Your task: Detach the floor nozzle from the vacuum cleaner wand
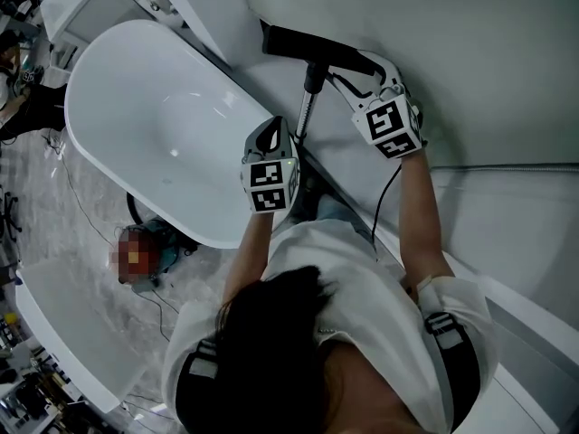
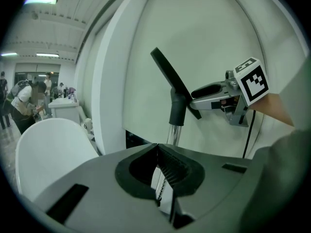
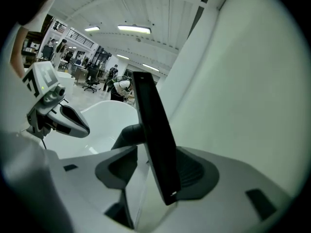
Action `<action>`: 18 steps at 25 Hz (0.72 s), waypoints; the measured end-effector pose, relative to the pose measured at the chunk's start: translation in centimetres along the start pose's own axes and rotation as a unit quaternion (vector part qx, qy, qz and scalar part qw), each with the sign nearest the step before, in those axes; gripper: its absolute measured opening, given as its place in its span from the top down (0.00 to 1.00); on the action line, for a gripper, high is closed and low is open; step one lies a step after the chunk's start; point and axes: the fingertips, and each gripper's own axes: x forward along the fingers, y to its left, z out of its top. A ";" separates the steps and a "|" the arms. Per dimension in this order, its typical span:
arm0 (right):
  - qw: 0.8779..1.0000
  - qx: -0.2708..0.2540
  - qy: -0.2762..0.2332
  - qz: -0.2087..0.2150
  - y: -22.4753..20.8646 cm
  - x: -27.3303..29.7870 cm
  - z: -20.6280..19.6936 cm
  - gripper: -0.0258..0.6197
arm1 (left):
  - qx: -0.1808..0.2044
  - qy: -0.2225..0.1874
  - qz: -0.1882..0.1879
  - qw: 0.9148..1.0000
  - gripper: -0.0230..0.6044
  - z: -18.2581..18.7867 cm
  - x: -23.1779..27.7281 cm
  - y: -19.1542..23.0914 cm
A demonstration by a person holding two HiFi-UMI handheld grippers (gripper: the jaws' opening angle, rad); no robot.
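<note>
The black floor nozzle [image 1: 312,45] sits on the end of a chrome wand [image 1: 306,116], held up against a white curved wall. My left gripper [image 1: 276,132] is shut on the wand below the black neck; in the left gripper view the tube [image 2: 173,134] runs up from between the closed jaws [image 2: 158,152] to the nozzle [image 2: 170,76]. My right gripper [image 1: 366,66] is at the nozzle's right end, and it also shows in the left gripper view [image 2: 197,93]. In the right gripper view the flat nozzle [image 3: 155,140] stands between the open jaws [image 3: 155,166], with a gap at the left pad.
A white freestanding bathtub [image 1: 163,116] lies left of the wand. A black cable [image 1: 387,197] hangs from the right gripper. White panels surround the work area. Cables and gear lie on the marbled floor [image 1: 81,242]. People stand far off in the hall [image 2: 24,103].
</note>
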 end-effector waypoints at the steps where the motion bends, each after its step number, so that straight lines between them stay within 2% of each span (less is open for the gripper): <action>1: 1.000 -0.009 0.007 0.008 0.0 0.4 -0.2 0.58 | 0.002 0.001 -0.001 1.000 0.96 -0.1 0.3 0.1; 10: 0.996 -0.061 0.040 0.059 -0.1 1.6 -0.8 0.56 | 0.016 -0.005 -0.002 1.000 0.96 0.4 1.6 0.2; 12: 0.995 -0.071 0.044 0.061 -0.4 2.0 -0.7 0.56 | 0.015 0.000 -0.001 1.000 0.96 0.4 2.1 0.4; 14: 0.995 -0.079 0.041 0.051 -1.0 2.3 -0.4 0.50 | 0.014 0.003 -0.001 1.000 0.96 0.4 2.4 0.5; 18: 0.992 -0.096 0.043 0.065 -1.3 3.2 -0.4 0.50 | 0.010 0.002 0.003 1.000 0.96 0.4 2.9 0.7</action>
